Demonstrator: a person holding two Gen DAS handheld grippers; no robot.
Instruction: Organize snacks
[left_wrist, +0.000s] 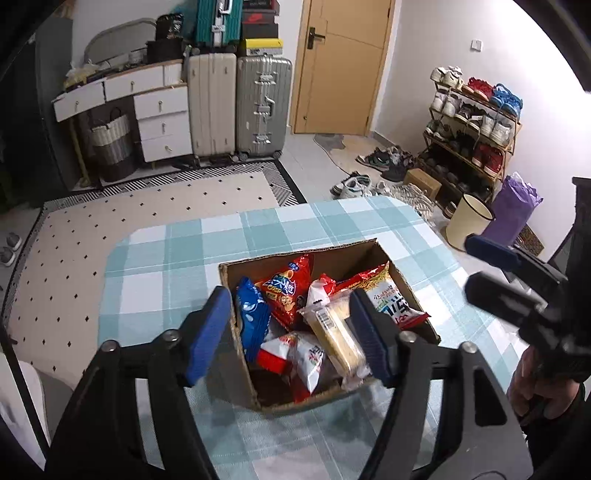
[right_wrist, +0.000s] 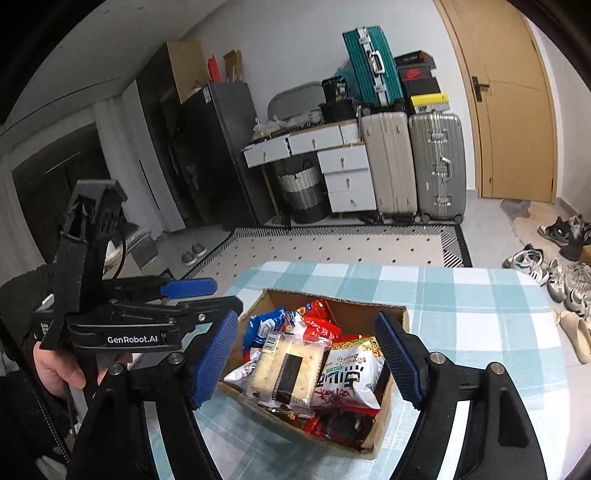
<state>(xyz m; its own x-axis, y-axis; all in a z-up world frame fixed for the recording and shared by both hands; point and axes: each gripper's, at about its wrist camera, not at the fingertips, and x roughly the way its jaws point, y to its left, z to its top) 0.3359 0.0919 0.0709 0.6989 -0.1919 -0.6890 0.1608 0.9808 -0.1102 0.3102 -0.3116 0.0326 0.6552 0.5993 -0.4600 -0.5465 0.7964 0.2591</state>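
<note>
Home entryway room: suitcases (left_wrist: 240, 107), shoe rack (left_wrist: 472, 125), drawers (left_wrist: 162, 122), rug (left_wrist: 147, 206).

Ahead of you at twelve o'clock, a wooden door (left_wrist: 343, 66) breaks the white wall (left_wrist: 436, 44). Suitcases (left_wrist: 238, 107) and white drawers (left_wrist: 162, 118) sit at eleven, a shoe rack (left_wrist: 472, 122) at two, a dotted rug (left_wrist: 147, 206) on the tiled floor (left_wrist: 314, 158).

We hold our left claw (left_wrist: 288, 332) angled downward with its blue pads apart and nothing between them. Our right claw (right_wrist: 306, 358) is likewise spread and empty, tilted down less steeply. A hand (right_wrist: 59, 365) grips each handle from behind.
</note>
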